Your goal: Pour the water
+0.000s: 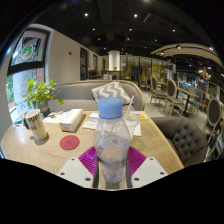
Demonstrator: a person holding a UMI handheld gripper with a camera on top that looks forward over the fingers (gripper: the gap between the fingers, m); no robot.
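Note:
A clear plastic water bottle (112, 140) with a blue cap stands upright between my fingers, held above the near edge of a wooden table (40, 150). My gripper (112, 166) is shut on the bottle's lower body, with the magenta pads (88, 160) pressed on it at both sides. Beyond the bottle, a clear glass (131, 122) stands on the table, partly hidden behind it. The bottle's base is hidden by my fingers.
A red coaster (69, 143) lies left of the bottle. Further left stand a printed paper cup (36, 123) and a tissue box (71, 119). A potted plant (41, 94) and a grey sofa (85, 94) sit behind; chairs (185, 135) stand to the right.

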